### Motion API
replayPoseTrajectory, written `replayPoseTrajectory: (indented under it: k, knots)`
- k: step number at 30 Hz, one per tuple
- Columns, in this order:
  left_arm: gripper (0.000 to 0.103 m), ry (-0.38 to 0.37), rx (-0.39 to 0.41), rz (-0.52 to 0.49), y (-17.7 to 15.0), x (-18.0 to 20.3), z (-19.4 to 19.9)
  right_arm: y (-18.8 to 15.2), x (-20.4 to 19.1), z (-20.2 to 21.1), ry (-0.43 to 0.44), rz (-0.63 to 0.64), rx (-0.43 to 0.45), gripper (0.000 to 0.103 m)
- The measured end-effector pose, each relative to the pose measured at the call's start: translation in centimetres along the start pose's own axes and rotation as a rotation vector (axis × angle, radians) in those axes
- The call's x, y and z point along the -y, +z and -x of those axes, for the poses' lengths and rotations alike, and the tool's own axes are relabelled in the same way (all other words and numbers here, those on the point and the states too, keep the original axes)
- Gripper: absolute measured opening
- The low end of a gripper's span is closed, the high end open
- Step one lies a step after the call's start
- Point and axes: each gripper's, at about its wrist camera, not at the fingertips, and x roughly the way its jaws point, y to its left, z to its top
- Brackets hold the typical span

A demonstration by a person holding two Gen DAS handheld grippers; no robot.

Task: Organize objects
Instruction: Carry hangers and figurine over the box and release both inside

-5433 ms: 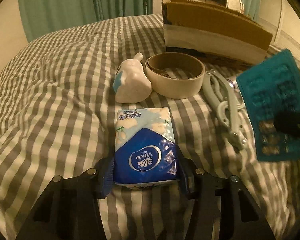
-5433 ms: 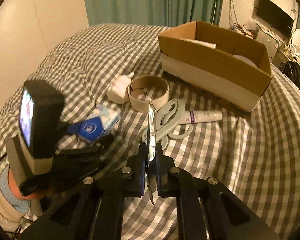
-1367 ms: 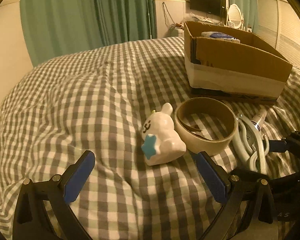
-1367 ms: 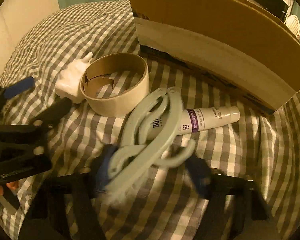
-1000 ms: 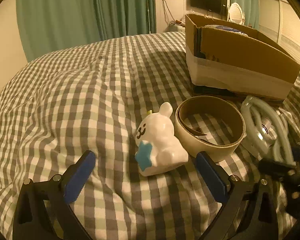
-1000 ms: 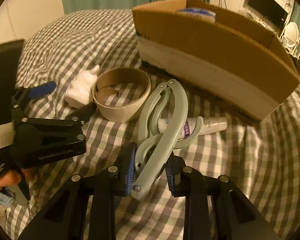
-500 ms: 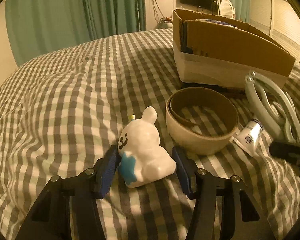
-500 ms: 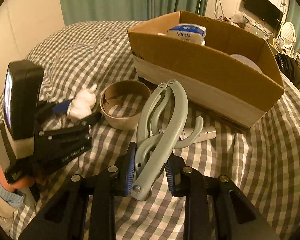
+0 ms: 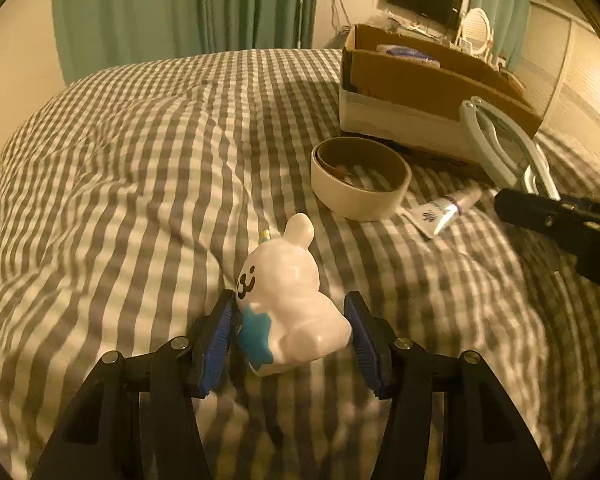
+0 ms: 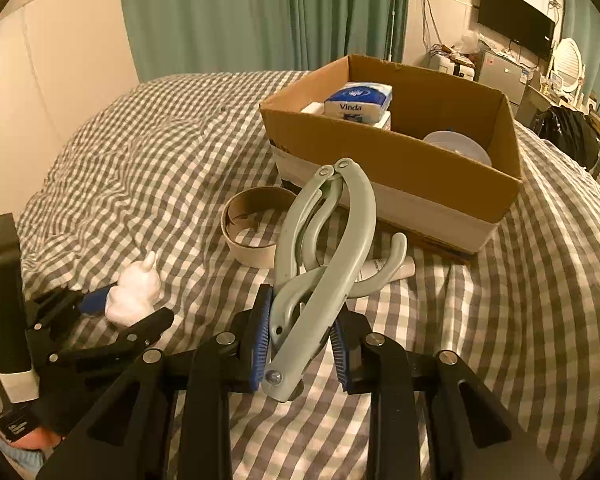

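Left tool [image 9: 292,336] clamps rabbit figurine [image 9: 290,300] on bed [image 9: 140,184]; right tool [image 10: 300,340] grips hanger [image 10: 320,256] near box [image 10: 396,160].

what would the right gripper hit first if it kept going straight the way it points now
Likely the cardboard box: the right gripper, shut on the folding hanger, points at its near wall. The tube lies lower on the bed, probably under that line; depth is unclear.

From my left wrist cam the right gripper [image 9: 540,210] is smeared and cut off at the frame edge, so I can't read its jaws there; the tube [image 10: 396,269] is mostly hidden behind the folding hanger [image 10: 320,264] on my right cam; its label [image 9: 430,216] is too blurry to read.
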Motion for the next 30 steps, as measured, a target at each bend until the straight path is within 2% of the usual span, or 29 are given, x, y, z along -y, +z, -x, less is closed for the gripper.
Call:
replayPoseTrajectory:
  k: [3,8,12,15,18,21,25,30]
  knots:
    - [0.056,-0.012,0.007,0.035,0.1,0.1,2.3,-0.6,0.0,1.1,0.017,-0.014,0.011,0.026]
    - [0.056,-0.005,0.066,0.003,0.8,1.8,6.0,0.0,0.0,3.9,0.032,-0.002,0.051,0.026]
    - [0.056,-0.011,0.133,-0.037,2.8,3.4,9.2,1.7,0.6,7.0,0.059,-0.002,0.107,0.026]
    - [0.056,-0.02,0.185,-0.052,5.4,4.6,10.9,3.6,1.5,9.4,0.062,0.004,0.155,0.026]
    - [0.056,-0.055,0.24,-0.05,8.3,5.9,12.8,5.7,3.1,11.9,0.039,0.016,0.21,0.026]
    - [0.056,-0.056,0.291,-0.086,10.7,7.5,14.2,7.5,4.4,13.4,0.017,0.021,0.241,0.026]
    - [0.056,-0.119,0.305,-0.11,13.4,9.0,14.7,10.3,6.5,14.5,0.009,0.02,0.264,0.026]
    - [0.056,-0.12,0.331,-0.154,16.7,10.6,14.0,13.4,8.7,13.9,0.007,0.028,0.269,0.026]
